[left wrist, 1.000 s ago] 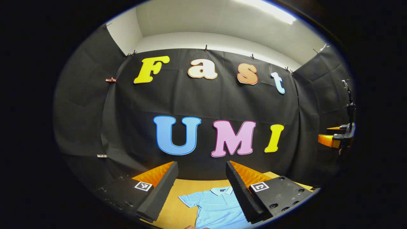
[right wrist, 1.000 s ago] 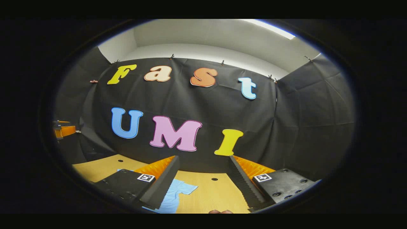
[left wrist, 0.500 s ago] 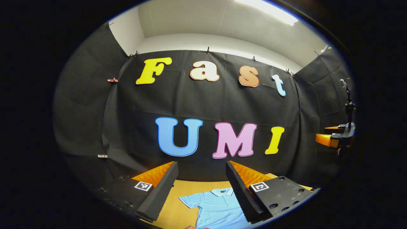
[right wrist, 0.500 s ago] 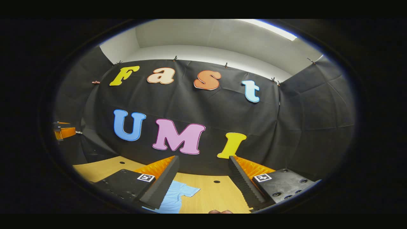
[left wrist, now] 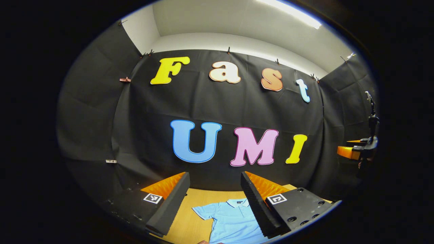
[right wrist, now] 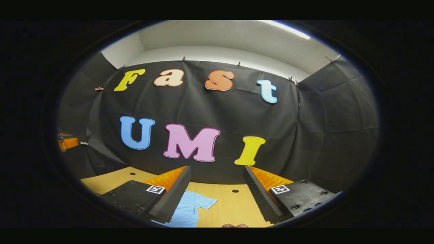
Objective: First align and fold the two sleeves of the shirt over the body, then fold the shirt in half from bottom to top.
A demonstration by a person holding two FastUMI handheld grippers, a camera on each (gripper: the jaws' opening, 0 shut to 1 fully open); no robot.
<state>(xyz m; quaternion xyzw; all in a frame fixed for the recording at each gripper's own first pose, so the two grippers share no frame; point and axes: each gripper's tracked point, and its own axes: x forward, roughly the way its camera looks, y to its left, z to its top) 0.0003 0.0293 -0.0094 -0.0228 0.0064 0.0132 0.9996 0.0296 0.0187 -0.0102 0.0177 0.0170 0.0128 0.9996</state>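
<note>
A light blue polo shirt [left wrist: 230,218] lies flat on the wooden table [left wrist: 190,220], collar toward the back wall, one short sleeve spread out to its left. My left gripper [left wrist: 214,184] hangs open well above it, with nothing between its fingers. In the right gripper view the shirt's other sleeve [right wrist: 195,206] pokes out from behind the left finger. My right gripper [right wrist: 217,178] is also open and empty, held above the table [right wrist: 230,206] to the side of the shirt. The right gripper [left wrist: 357,149] appears far off at the right edge of the left gripper view.
The black cloth wall closes off the table's far side. A few small dark holes [right wrist: 234,191] dot the tabletop. The left gripper [right wrist: 67,142] appears at the far left of the right gripper view. A fingertip [right wrist: 234,225] of the holding hand peeks in at the bottom.
Both views have shifted slightly: the scene slid a little rightward in the left gripper view, and a bit more of the sleeve shows in the right gripper view. Both grippers stay open.
</note>
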